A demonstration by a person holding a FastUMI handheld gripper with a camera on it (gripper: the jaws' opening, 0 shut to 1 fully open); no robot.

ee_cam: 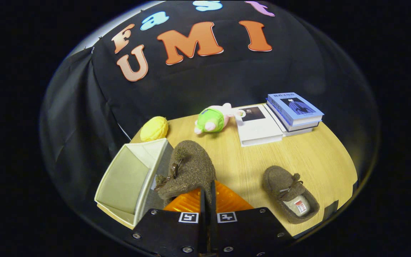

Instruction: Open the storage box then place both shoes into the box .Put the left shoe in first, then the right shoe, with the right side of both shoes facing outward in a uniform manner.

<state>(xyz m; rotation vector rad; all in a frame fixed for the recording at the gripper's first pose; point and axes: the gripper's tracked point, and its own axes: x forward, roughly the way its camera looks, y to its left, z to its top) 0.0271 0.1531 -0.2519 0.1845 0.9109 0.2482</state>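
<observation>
1. The tongs (208, 200) are pinched tight on a brown fuzzy shoe (187, 171), both fingers pressed against its heel rim, and the shoe hangs toe-forward, lifted off the wooden surface (312, 157).
2. That shoe sits right at the open mouth of the storage box (127, 178), its side brushing the box's near wall; whether it touches I cannot tell.
3. The box is cream-coloured, open, and tipped on its side just left of the fingers, with its inside bare.
4. The other shoe (291, 194), same brown with a bow on top, lies flat on the surface to the right of the fingers, opening up, well apart from the box.
5. Beyond the held shoe: a yellow round toy (154, 128), a green-and-pink plush toy (214, 119), a white book (259, 126) and a stack of blue books (294, 110) touching it.
</observation>
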